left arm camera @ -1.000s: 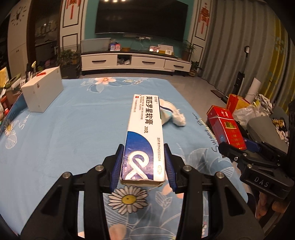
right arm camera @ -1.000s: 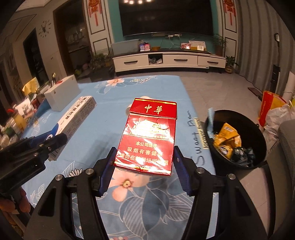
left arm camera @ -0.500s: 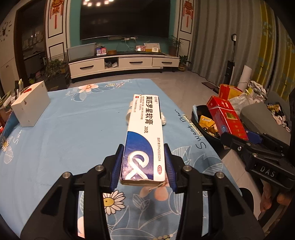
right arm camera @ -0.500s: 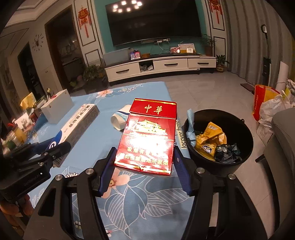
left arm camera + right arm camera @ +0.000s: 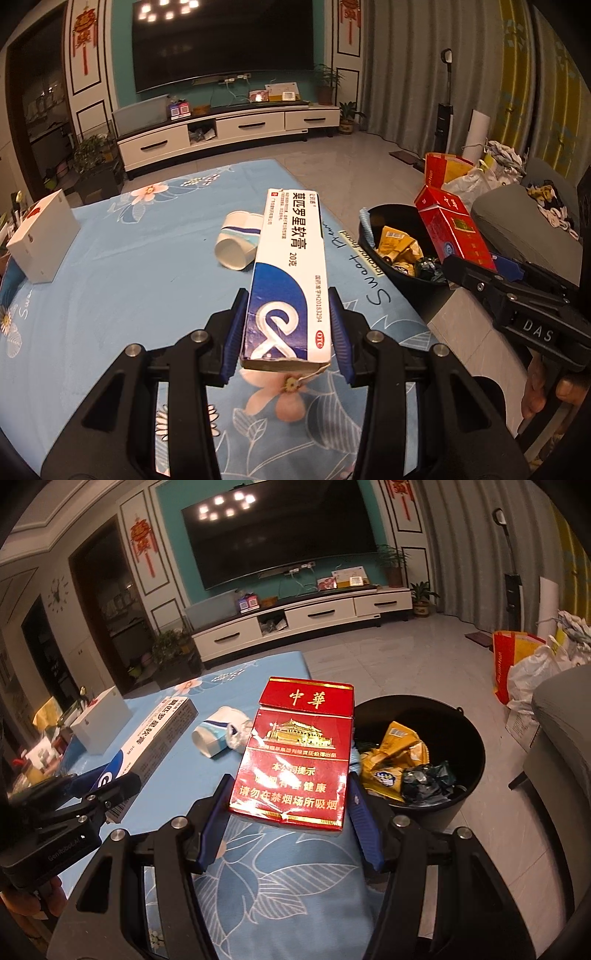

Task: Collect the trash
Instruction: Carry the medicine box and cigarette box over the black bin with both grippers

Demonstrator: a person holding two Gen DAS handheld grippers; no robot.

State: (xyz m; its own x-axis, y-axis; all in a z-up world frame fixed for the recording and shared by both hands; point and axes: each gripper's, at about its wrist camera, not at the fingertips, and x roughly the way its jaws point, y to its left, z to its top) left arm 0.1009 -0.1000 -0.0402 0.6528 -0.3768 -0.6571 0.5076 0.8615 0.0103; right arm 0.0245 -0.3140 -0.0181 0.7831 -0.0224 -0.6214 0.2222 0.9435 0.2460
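My left gripper [image 5: 286, 334] is shut on a long white and blue ointment box [image 5: 290, 266], held above the blue flowered table [image 5: 129, 280]; the box also shows in the right wrist view [image 5: 147, 738]. My right gripper [image 5: 290, 823] is shut on a red cigarette carton [image 5: 299, 753], held over the table's right edge beside the black trash bin [image 5: 469, 734]. The carton also shows in the left wrist view [image 5: 454, 229], above the bin [image 5: 388, 218]. A tipped white paper cup [image 5: 236, 243] lies on the table; in the right wrist view [image 5: 212, 734] it lies next to a crumpled wrapper.
A white box [image 5: 42, 240] stands on the table's far left. The bin holds yellow and dark wrappers [image 5: 399, 764]. Bags [image 5: 528, 668] and a grey sofa [image 5: 565, 738] are at the right. A TV cabinet [image 5: 229, 129] stands far behind.
Both grippers have moved right toward the bin, each holding its box. The bin and the paper cup have come into fuller view.
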